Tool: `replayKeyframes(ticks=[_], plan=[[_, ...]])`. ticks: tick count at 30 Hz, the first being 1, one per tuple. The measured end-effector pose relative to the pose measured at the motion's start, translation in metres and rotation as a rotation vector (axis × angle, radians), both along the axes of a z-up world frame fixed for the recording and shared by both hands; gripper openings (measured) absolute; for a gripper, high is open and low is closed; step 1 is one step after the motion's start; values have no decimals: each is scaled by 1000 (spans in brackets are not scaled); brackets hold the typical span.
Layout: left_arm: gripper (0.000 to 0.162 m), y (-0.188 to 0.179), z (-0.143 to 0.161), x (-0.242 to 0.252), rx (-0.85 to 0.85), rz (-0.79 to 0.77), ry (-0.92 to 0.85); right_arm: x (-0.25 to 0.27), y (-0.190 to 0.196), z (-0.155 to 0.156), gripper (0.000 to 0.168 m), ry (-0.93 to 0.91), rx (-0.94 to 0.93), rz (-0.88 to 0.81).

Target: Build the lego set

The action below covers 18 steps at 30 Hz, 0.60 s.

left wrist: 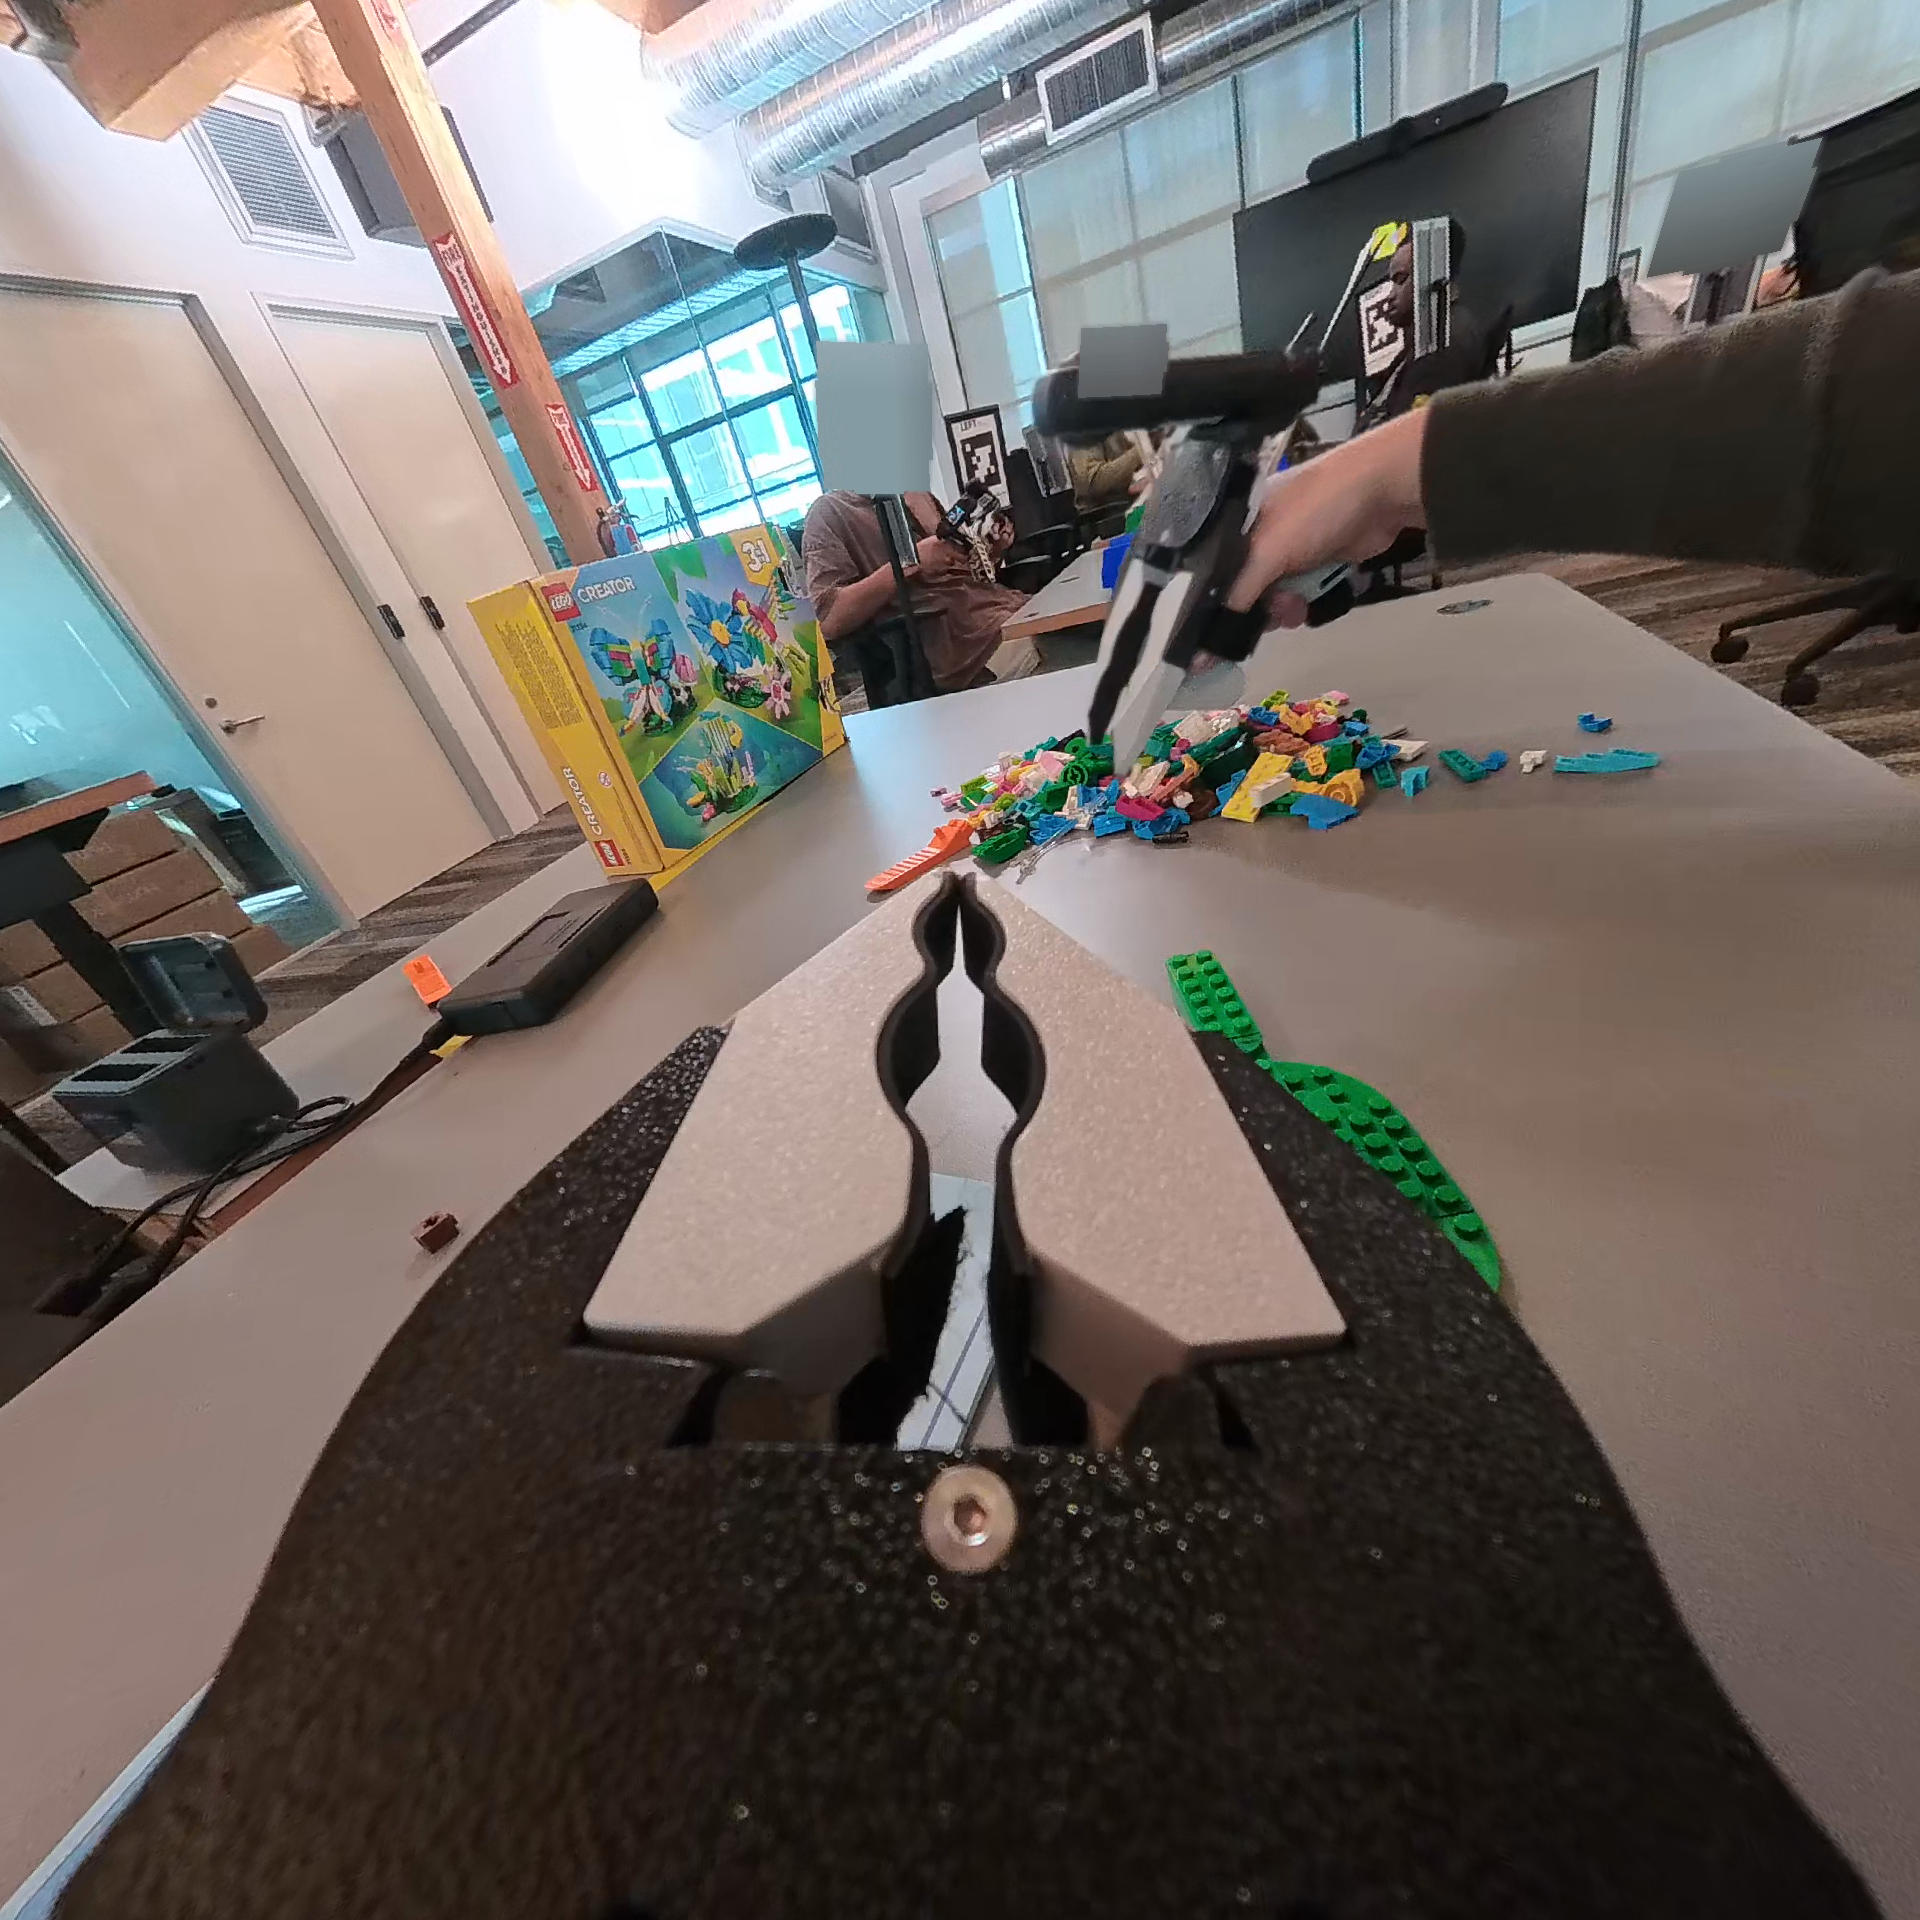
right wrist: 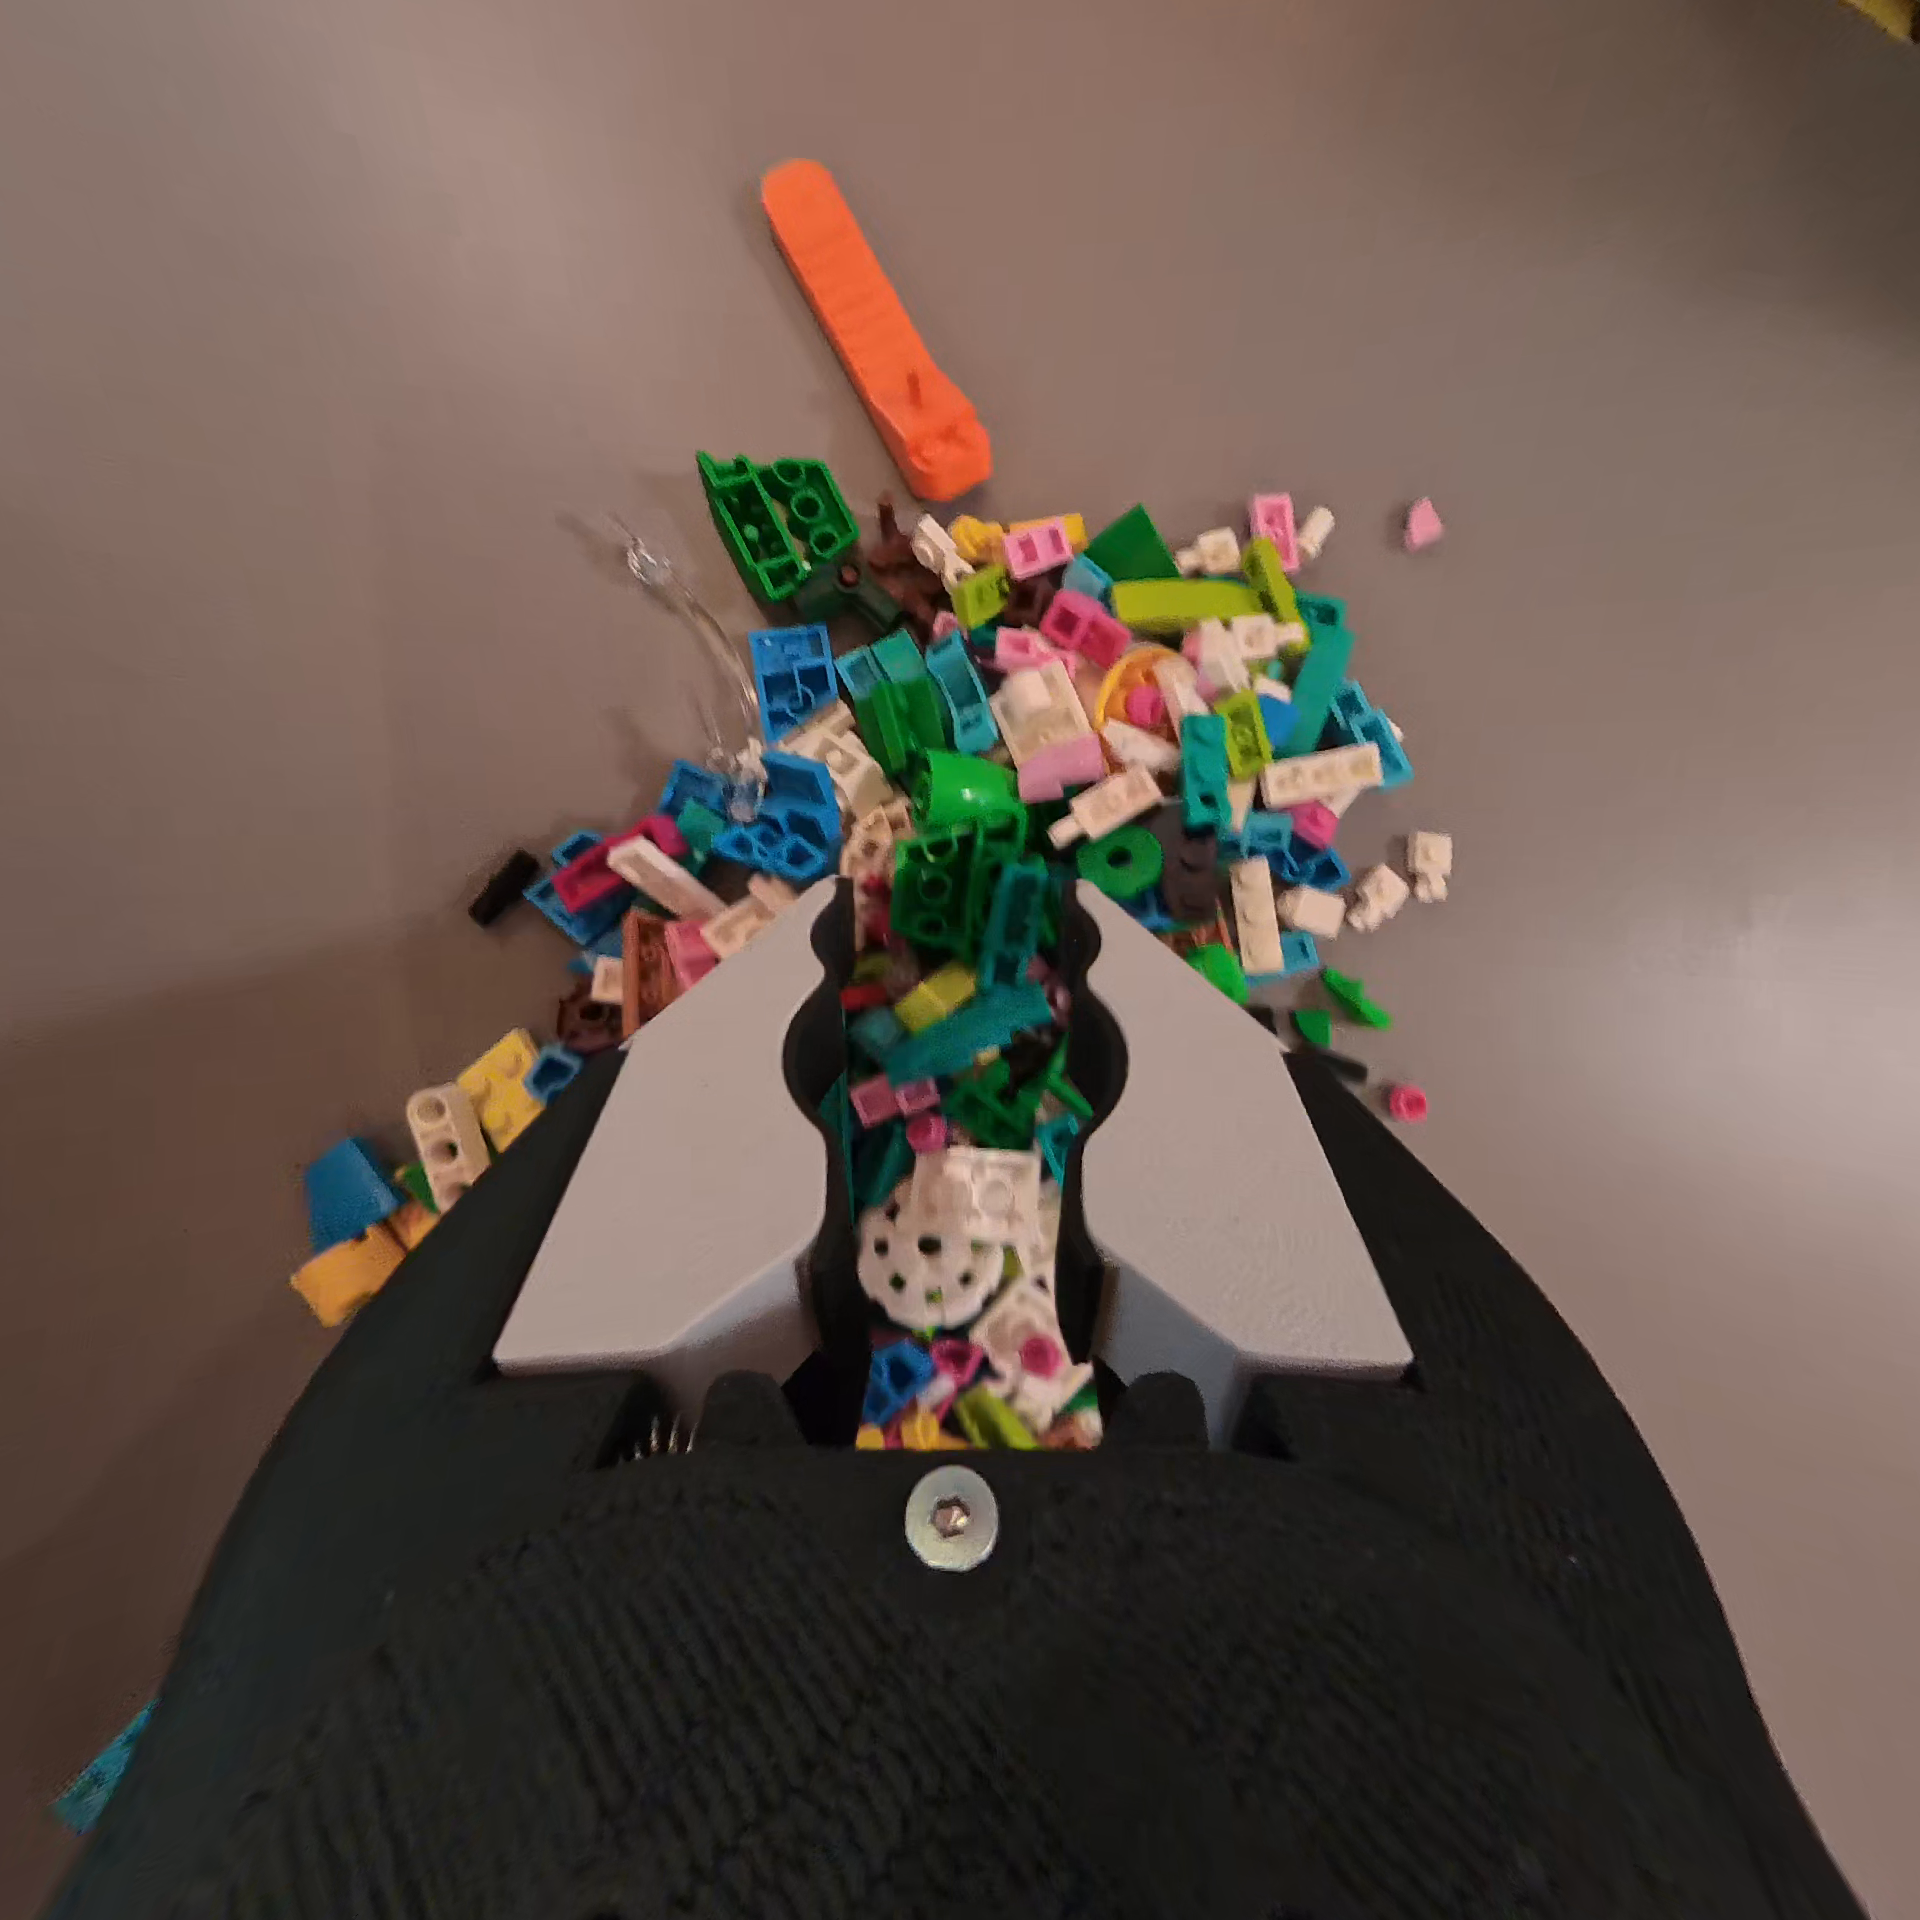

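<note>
The right gripper (right wrist: 956,894) is dipping nose-down into the brick pile (right wrist: 1039,790) in the middle of the table (right wrist: 312,416), jaws spread a little, with a cluster of green bricks (right wrist: 951,878) sitting right between its tips; nothing is being pinched yet. This looks like the picking stage: it's hunting for the next piece. The orange separator (right wrist: 873,332) is lying just beyond the pile, untouched. Over on the other side, the left gripper (left wrist: 961,904) is hovering low over the table with its tips nearly touching and gripping nothing, while the green plate (left wrist: 1340,1101) is lying flat just beside it, well apart from the pile. The box (left wrist: 665,686) is standing at the far edge. Next move, I'd say: closing cleanly on one brick without dragging its neighbours along.
</note>
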<state>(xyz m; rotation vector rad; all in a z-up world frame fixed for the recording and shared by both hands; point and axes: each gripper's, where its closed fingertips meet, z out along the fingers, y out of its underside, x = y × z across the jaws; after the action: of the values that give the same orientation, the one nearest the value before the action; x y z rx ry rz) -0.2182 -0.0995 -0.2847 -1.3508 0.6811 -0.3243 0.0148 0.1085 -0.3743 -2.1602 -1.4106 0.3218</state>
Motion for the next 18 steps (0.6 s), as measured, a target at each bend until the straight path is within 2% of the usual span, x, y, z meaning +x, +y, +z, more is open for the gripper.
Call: replayKeyframes(ticks=[4,8,13,16,18], plan=[[0,0,0,0,3,-2,0,-32,6,1,36,35,23,51],[0,0,1,-1,1,-2,-7,-37,7,36,37,122,116,43],[0,0,1,-1,-1,-2,-9,27,-8,75,43,174,275,-78],[0,0,0,0,-3,-4,-6,69,-45,75,46,222,328,-97],[0,0,1,0,-2,-3,-7,85,-82,69,30,280,319,-23]])
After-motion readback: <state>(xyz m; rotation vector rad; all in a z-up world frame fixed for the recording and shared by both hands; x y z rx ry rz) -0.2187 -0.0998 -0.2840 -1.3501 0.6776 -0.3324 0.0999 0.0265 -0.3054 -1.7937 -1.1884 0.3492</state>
